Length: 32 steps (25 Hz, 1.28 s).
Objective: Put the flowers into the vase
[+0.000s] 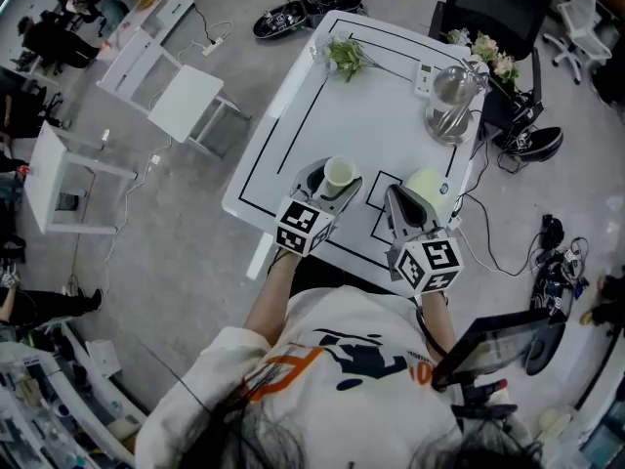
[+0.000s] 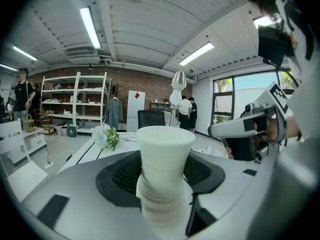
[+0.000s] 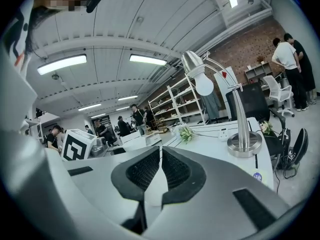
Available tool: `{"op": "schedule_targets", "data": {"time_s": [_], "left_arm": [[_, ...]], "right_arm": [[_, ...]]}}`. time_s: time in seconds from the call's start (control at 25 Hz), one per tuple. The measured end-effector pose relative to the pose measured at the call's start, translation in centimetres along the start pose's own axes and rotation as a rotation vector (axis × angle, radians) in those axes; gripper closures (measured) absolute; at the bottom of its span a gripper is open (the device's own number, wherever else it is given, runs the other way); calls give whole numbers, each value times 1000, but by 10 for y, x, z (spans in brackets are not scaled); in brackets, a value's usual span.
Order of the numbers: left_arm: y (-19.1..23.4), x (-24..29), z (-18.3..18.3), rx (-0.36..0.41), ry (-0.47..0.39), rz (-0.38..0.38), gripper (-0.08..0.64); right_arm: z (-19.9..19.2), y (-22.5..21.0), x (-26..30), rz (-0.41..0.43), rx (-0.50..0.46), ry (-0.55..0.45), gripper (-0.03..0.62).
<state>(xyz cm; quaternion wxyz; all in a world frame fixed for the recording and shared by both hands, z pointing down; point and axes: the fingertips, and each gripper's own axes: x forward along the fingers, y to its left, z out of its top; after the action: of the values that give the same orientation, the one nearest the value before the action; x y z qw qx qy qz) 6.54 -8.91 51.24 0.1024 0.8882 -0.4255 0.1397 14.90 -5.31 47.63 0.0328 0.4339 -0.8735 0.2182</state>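
A white ribbed vase (image 1: 339,172) stands between the jaws of my left gripper (image 1: 330,182) at the near edge of the white table (image 1: 376,125); in the left gripper view the vase (image 2: 164,169) fills the gap and both pads press on it. My right gripper (image 1: 415,197) lies just right of it, shut with nothing between its jaws (image 3: 161,170). A bunch of pale flowers with green leaves (image 1: 344,55) lies at the table's far left corner, well beyond both grippers; the same flowers (image 2: 106,136) show in the left gripper view and in the right gripper view (image 3: 186,132).
A metal desk lamp (image 1: 449,106) stands at the table's far right, with a white socket block (image 1: 424,78) beside it. A second bunch of flowers (image 1: 493,59) sits by the black chair (image 1: 500,8). White furniture (image 1: 171,91) stands on the floor to the left.
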Motion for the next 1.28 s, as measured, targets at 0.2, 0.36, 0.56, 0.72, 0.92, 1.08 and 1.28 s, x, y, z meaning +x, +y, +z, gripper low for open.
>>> {"op": "schedule_targets", "data": {"time_s": [0.2,0.36,0.56,0.72,0.92,1.08,1.28], "left_arm": [[2,0,-1,49,29,-38,310],[15,-1,0,62,35,-53,310],[46,1,6,69,35,-61,310],[69,9,12,74,23,-82,310],[93,22,17,82,18,-113,310],[111,26,15,71,15,-131,310],[129,31,17,66,-8,-154,310]], "right_arm": [[-3,-5,8,-30,24,-2,566],[0,-5,22,-46,26,-6,566],[4,-12,54,-64,-47,20,566],[8,-20,87,-48,-93,55,566],[10,-30,128,-32,-154,101,566],[6,-35,161,-7,-165,123,566],[12,-62,206,-16,-142,131,566]]}}
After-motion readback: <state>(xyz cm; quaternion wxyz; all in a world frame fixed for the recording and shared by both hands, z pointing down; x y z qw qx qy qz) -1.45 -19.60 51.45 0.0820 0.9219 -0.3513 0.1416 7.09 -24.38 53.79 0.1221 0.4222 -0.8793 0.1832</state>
